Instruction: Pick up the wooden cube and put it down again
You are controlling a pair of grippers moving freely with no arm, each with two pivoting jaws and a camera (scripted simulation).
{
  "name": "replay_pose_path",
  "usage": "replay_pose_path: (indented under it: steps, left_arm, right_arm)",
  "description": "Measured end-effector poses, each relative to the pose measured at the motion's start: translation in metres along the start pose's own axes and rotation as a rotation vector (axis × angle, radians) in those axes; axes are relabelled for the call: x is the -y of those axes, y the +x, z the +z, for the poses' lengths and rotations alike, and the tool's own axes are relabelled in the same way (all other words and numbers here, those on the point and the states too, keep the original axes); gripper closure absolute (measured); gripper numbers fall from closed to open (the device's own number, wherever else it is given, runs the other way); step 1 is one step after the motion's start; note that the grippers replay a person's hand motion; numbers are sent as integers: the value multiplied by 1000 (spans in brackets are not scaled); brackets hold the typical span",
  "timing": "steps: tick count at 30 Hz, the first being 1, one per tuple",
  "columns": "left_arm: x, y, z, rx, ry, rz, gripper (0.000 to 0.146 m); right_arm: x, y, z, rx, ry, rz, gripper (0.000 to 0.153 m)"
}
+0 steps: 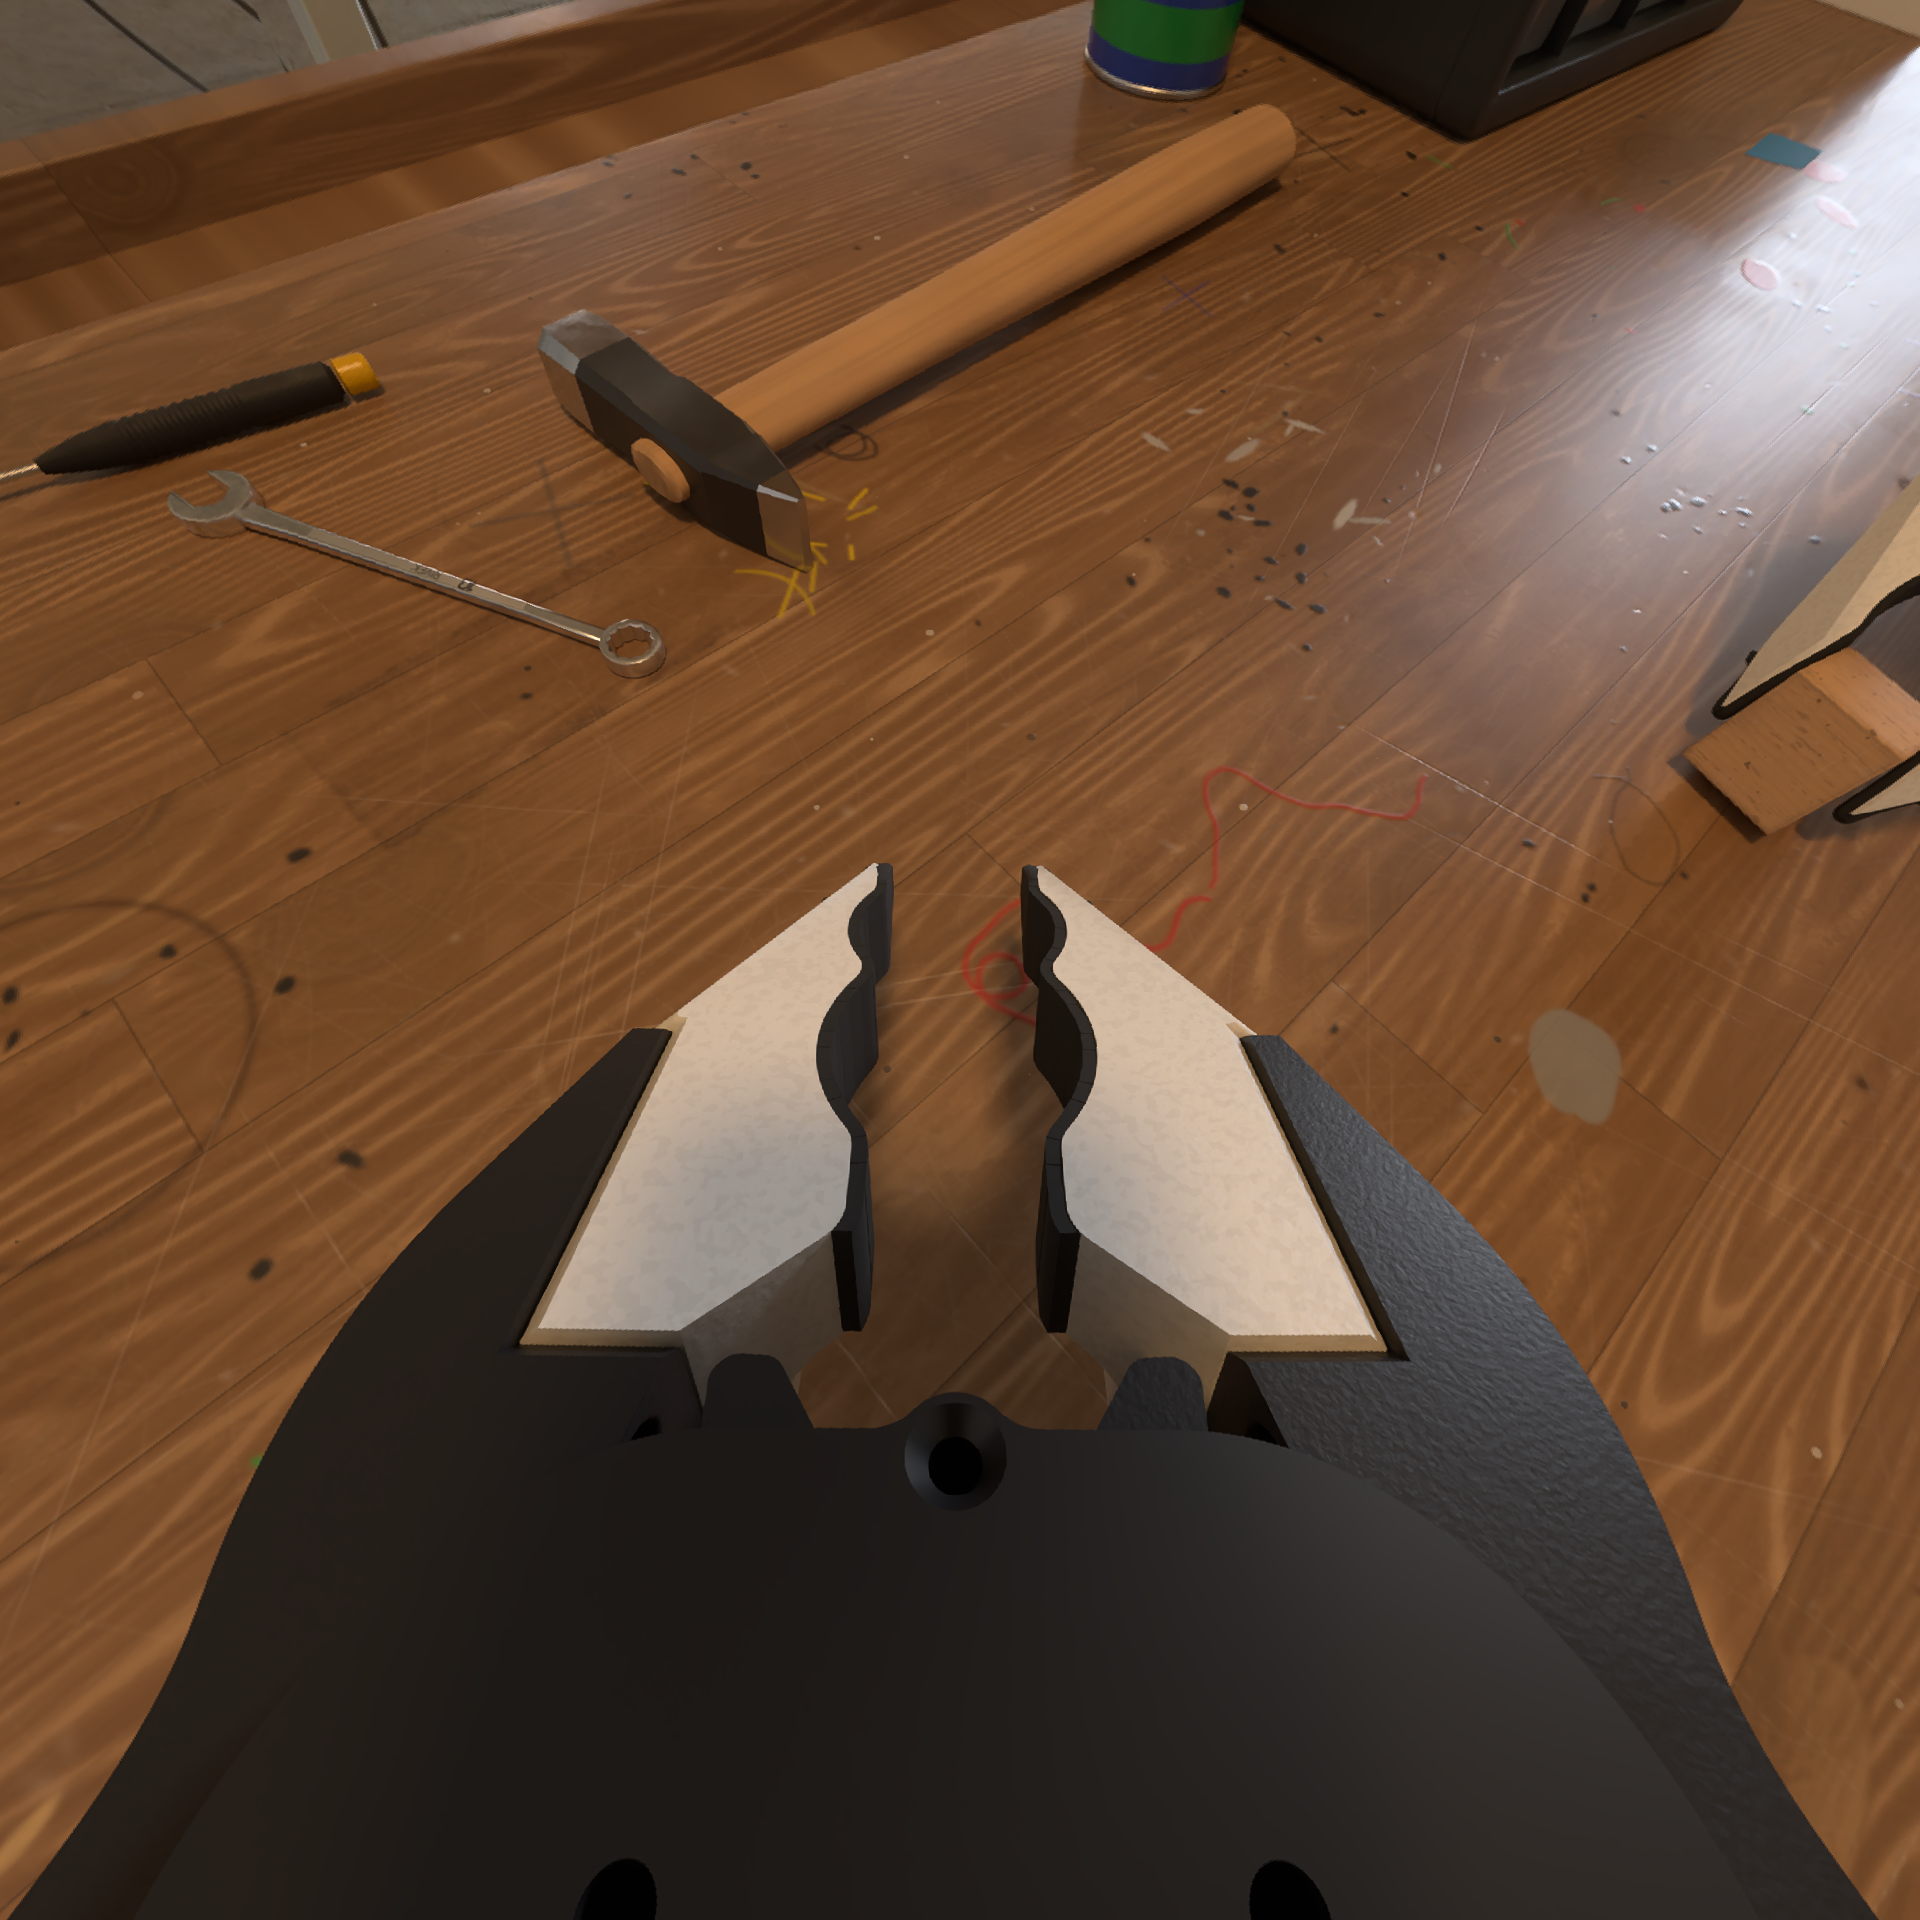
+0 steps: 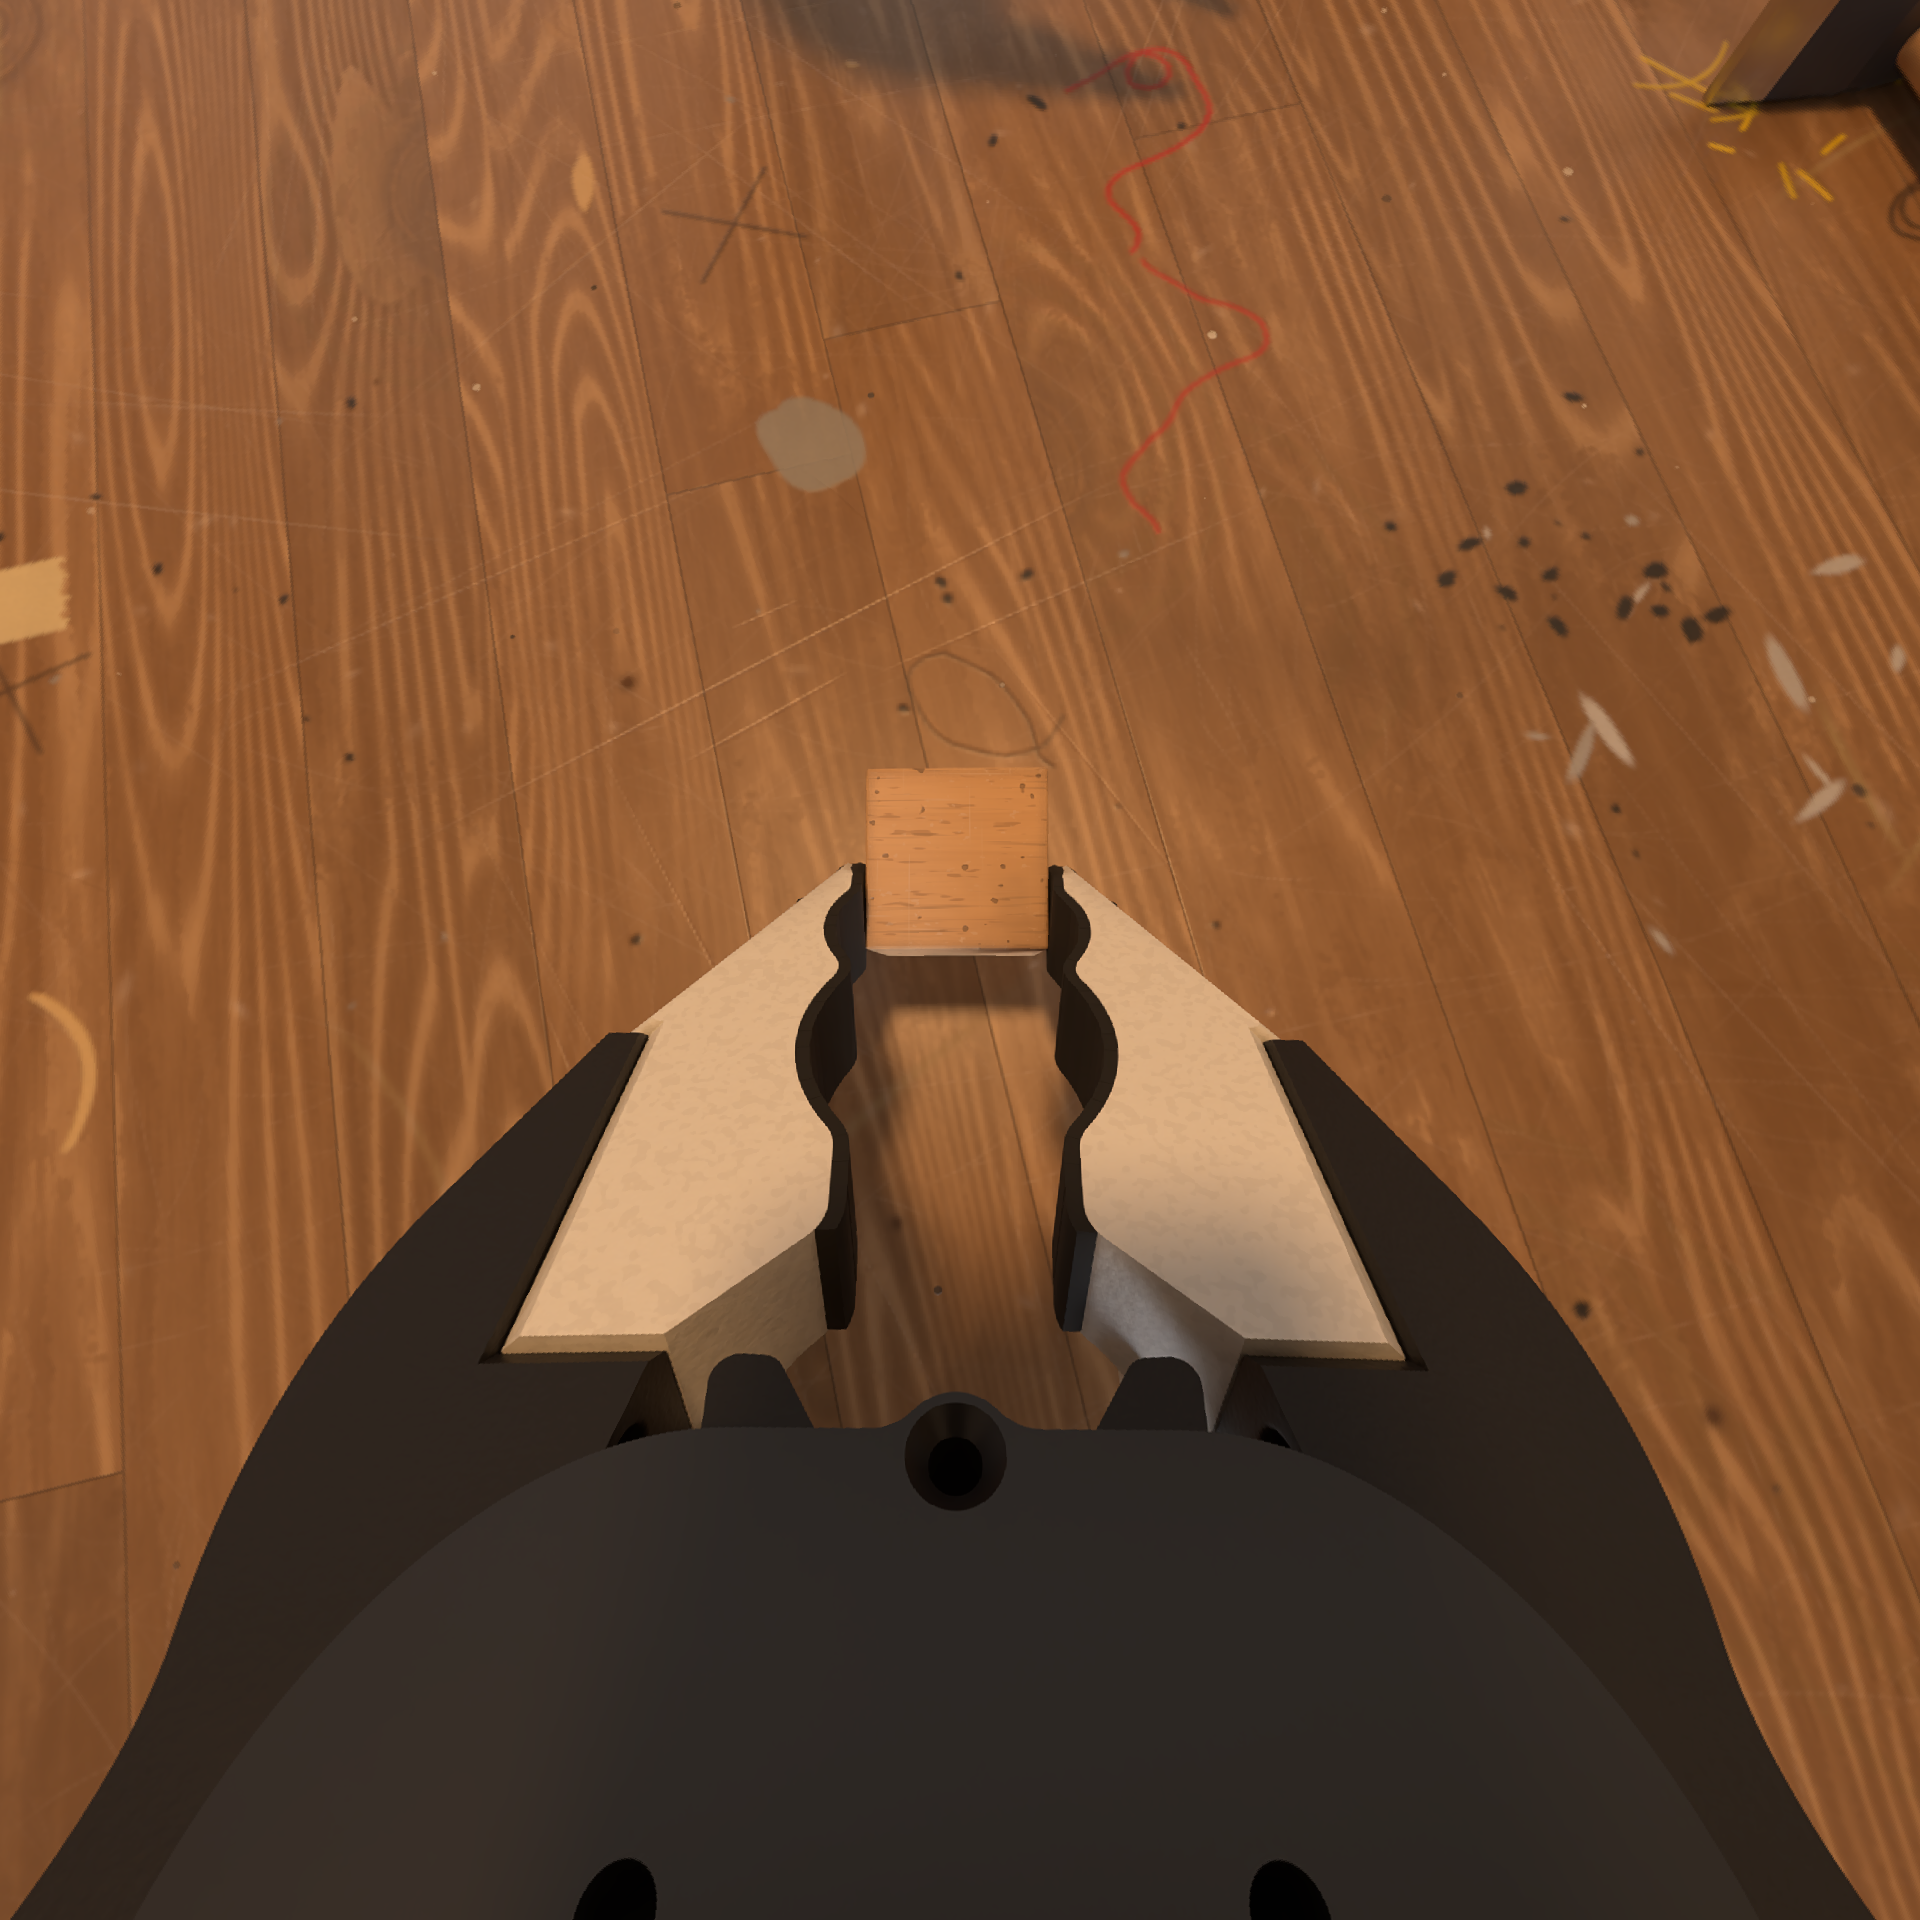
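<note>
The wooden cube (image 2: 956, 842) is a small light-brown block between the tips of my right gripper (image 2: 956, 894), which is shut on its two sides. A shadow lies on the wooden tabletop (image 2: 520, 727) just under it; I cannot tell whether it touches the table. The cube also shows at the right edge of the left wrist view (image 1: 1797, 743), between the right gripper's pale fingers (image 1: 1829, 623). My left gripper (image 1: 957, 883) is empty, with its fingers a little apart, over bare table well to the left of the cube.
A hammer (image 1: 883, 343), a spanner (image 1: 416, 571) and a black-handled tool (image 1: 197, 416) lie ahead of the left gripper. A striped can (image 1: 1158, 47) and a black box (image 1: 1486, 62) stand at the back. A red thread (image 2: 1174, 291) lies on the table.
</note>
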State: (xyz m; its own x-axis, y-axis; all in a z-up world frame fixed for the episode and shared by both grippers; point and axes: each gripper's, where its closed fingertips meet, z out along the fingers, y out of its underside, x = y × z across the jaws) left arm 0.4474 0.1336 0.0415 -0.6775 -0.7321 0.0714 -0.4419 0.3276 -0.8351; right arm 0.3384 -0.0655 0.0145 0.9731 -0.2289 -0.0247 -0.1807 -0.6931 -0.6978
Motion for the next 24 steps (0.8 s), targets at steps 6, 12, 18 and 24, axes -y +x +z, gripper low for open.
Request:
replay_pose_path:
  steps: [6,12,18,24]
  left_arm:
    - [-1,0,1,0,-4,1,122]
    - [-1,0,2,0,-9,0,122]
    - [-1,0,2,1,-9,1,122]
    - [-1,0,1,1,-9,1,122]
  right_arm:
    - [0,0,0,-7,-2,-2,118]
    - [0,1,0,-10,-3,-2,118]
    - [0,1,0,-11,-2,-2,118]
    - [0,1,0,-8,-2,0,118]
